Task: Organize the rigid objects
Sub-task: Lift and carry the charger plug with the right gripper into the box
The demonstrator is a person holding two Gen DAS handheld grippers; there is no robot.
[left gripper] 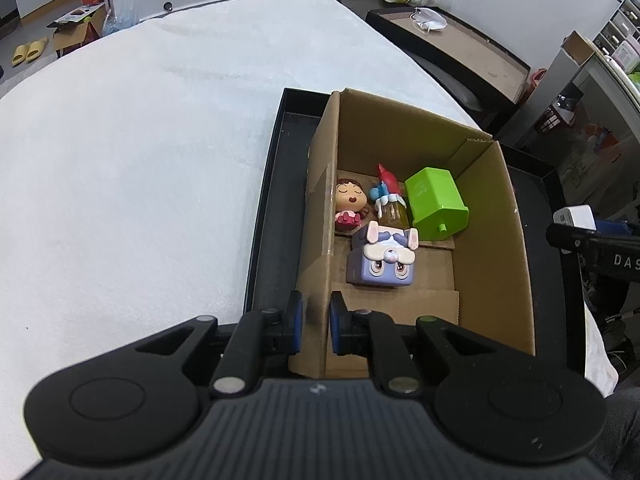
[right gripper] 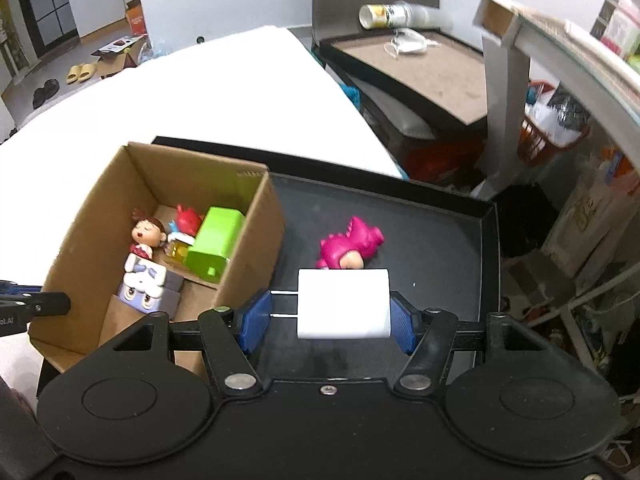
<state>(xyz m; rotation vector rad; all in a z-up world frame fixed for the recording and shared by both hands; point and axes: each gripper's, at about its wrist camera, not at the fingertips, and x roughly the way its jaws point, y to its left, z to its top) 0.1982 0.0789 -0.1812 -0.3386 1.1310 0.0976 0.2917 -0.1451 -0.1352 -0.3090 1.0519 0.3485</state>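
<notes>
The right gripper is wide apart and squeezes a white charger block between its blue pads. The far pad presses the flat end of the block. The block's two metal prongs point sideways at the other pad and look like they just reach it. The block hangs over the black tray, just beside the cardboard box.

The left gripper is nearly closed — it pinches the near wall of the cardboard box, one pad outside the wall and one inside.

Inside the box, a green plastic block lies at the far end, next to a small bottle toy with a red and blue top and a little doll with brown hair and shut eyes. A purple bunny toy sits closer to the pinched wall, touching the bottle toy.

Outside the box, a pink dinosaur toy lies on the tray — right behind the white block. The tray sits on a white cloth, and the box stands in the tray.
</notes>
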